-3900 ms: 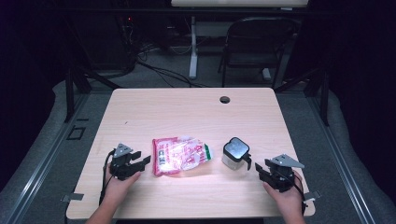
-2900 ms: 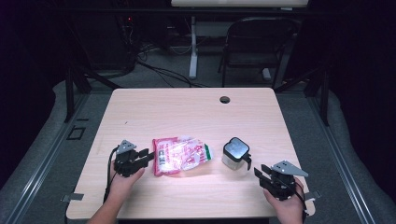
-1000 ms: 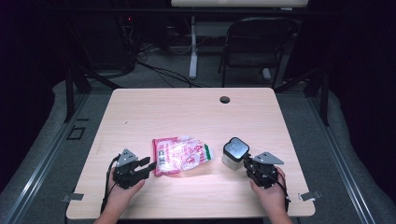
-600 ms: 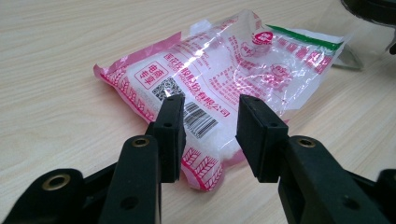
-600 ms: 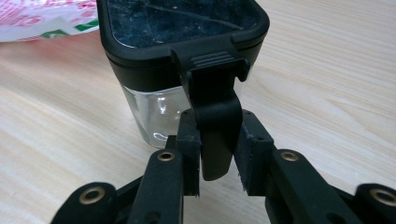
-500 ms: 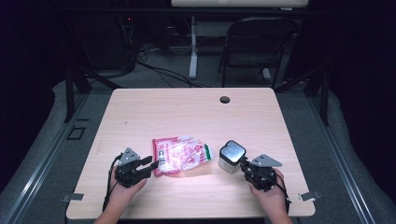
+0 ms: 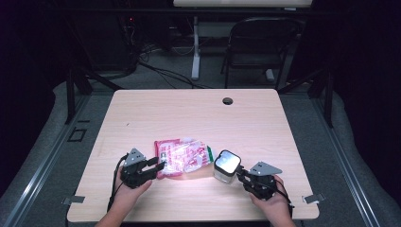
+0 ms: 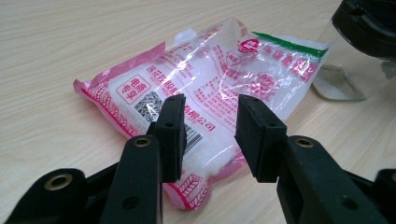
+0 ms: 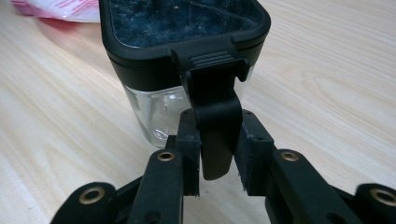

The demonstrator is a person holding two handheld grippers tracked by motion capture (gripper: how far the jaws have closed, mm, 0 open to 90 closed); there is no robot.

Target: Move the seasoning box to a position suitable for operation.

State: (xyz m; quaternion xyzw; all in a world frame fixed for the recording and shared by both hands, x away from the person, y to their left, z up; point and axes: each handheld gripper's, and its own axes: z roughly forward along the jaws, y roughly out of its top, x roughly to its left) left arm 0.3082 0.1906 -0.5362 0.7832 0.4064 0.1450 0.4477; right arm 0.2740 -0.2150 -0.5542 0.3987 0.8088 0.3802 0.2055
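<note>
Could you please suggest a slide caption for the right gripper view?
Right gripper shut on the black latch of a lidded clear container.

High view overhead, facing forward; gripper views close, sharing table.

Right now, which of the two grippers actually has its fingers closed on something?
The right gripper: it clamps the black latch tab of the clear jar. The left gripper stands open above the pink bag, gripping nothing.

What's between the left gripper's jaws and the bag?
Nothing. In the left gripper view the left gripper stands open just above the pink-printed bag, with only the bag's near end in the gap.
</note>
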